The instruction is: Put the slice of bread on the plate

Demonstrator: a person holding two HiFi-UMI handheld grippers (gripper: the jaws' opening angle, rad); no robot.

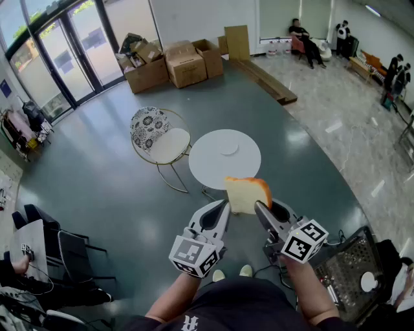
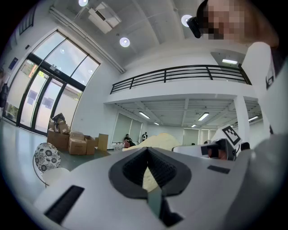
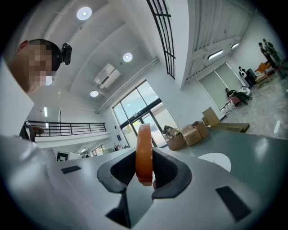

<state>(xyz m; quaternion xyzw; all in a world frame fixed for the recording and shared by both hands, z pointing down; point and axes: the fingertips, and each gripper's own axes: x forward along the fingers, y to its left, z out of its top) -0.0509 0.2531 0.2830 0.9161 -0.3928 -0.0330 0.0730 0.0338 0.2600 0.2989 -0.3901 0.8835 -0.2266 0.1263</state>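
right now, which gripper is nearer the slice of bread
Right. The right gripper is clamped on the slice of bread, holding it upright by its edge. The left gripper sits just to its left, jaws together, not gripping it.

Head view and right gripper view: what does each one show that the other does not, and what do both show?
Only the head view: the patterned chair, the small white plate on the round white table, and the broad pale face of the slice of bread. Only the right gripper view: the ceiling lights, the balcony railing, and the bread's orange crust edge-on between the pads. Both: the bread held in the right gripper, the table, the cardboard boxes and the glass doors.
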